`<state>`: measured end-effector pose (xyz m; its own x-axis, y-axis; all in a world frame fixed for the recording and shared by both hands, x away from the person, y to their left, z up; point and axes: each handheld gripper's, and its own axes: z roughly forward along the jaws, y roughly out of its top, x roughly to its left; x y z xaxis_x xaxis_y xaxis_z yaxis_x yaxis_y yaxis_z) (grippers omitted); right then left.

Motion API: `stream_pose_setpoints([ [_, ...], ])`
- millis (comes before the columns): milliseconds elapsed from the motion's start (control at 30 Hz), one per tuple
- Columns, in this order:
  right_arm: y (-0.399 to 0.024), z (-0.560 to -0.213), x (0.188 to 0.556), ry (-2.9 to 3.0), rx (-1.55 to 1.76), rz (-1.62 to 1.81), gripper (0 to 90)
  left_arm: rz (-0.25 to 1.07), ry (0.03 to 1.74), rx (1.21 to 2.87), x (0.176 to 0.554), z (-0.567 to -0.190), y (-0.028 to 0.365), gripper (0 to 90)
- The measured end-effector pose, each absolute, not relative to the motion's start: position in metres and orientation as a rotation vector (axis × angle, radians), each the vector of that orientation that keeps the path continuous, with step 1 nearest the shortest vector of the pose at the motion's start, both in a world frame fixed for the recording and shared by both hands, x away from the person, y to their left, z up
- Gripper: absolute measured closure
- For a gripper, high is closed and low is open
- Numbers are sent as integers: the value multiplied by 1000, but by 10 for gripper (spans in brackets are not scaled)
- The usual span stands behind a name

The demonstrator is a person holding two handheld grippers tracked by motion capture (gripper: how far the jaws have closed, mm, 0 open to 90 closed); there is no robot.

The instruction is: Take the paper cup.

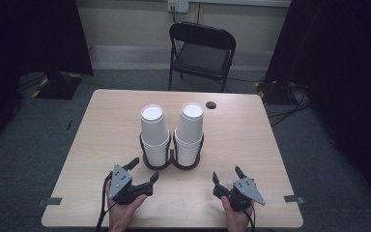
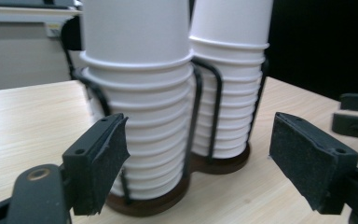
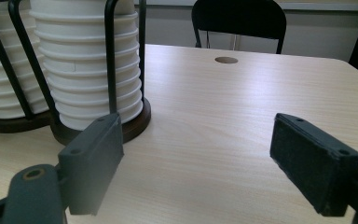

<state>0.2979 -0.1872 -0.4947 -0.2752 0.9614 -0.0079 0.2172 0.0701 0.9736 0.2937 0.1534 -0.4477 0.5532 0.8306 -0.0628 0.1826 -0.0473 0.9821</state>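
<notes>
high: I look forward and down over the table [image 1: 251,140] | gripper views: low, close, facing far | shared: cup stacks [image 1: 153,130]

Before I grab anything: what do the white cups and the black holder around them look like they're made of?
The stacked white cups look like matte paper: rolled rims, dull sheen, though thin plastic can't be ruled out. The black two-ring holder seems to be bent metal wire, thin and slightly glossy, on a dark brown round base, possibly wood.
</notes>
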Motion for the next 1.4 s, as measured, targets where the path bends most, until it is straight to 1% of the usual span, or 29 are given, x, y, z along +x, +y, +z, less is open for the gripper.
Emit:
stream_pose_setpoints([
  [200,-188,-495,297,1593,1200,1269,163,665,855,1601,299,-438,140,176],
  [233,-188,-495,297,1591,1200,1269,162,659,829,1612,300,-433,137,164],
  [533,-188,-495,297,1584,1202,1276,158,658,769,1630,306,-417,123,170],
  [633,-189,-495,297,1583,1213,1285,160,669,759,1621,307,-412,118,168],
  [767,-190,-495,296,1568,1212,1293,166,649,748,1613,312,-405,113,167],
  [933,-190,-495,296,1571,1209,1291,175,643,746,1638,319,-398,108,158],
  [1133,-190,-495,296,1572,1208,1291,179,648,703,1664,325,-385,99,166],
  [1233,-190,-495,296,1572,1207,1294,179,637,675,1660,333,-371,95,214],
  [1400,-190,-495,296,1569,1209,1297,179,675,651,1666,336,-360,90,203],
])
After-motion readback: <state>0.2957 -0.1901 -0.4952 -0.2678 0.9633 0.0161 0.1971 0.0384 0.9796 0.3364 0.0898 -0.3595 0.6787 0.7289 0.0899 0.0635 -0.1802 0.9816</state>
